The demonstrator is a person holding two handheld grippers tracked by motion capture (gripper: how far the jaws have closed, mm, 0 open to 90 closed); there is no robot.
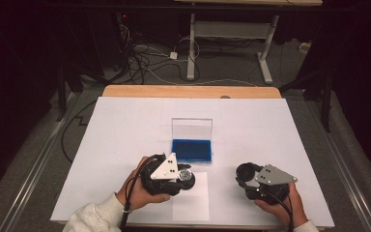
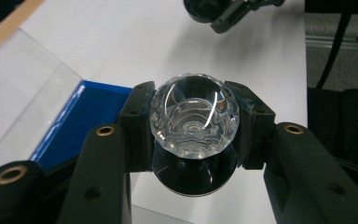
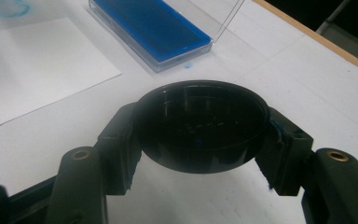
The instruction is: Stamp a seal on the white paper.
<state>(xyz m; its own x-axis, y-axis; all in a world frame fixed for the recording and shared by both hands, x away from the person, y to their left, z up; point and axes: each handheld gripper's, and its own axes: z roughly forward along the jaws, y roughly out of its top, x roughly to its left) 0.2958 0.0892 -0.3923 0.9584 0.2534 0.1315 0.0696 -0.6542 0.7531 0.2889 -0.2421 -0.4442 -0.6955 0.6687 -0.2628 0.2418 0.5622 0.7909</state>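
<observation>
Left gripper (image 2: 193, 123) is clamped on a faceted clear knob (image 2: 193, 114) with a black base, held over a white sheet of paper (image 1: 191, 195). Right gripper (image 3: 200, 135) is clamped on a black round cap (image 3: 200, 126), low over the white tabletop (image 1: 125, 125). Open blue ink pad case (image 1: 192, 150) sits just ahead of the left gripper, farther ahead-left of the right. Beyond the table's wood edge (image 1: 191, 91): grey floor, loose cables (image 1: 140, 60), white desk legs (image 1: 191, 48).

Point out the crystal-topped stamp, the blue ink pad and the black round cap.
crystal-topped stamp (image 2: 193, 114), left gripper view, on its faceted clear knob.
blue ink pad (image 1: 192, 149), high view, on its blue surface.
black round cap (image 3: 200, 126), right gripper view, on its dark inside.
</observation>
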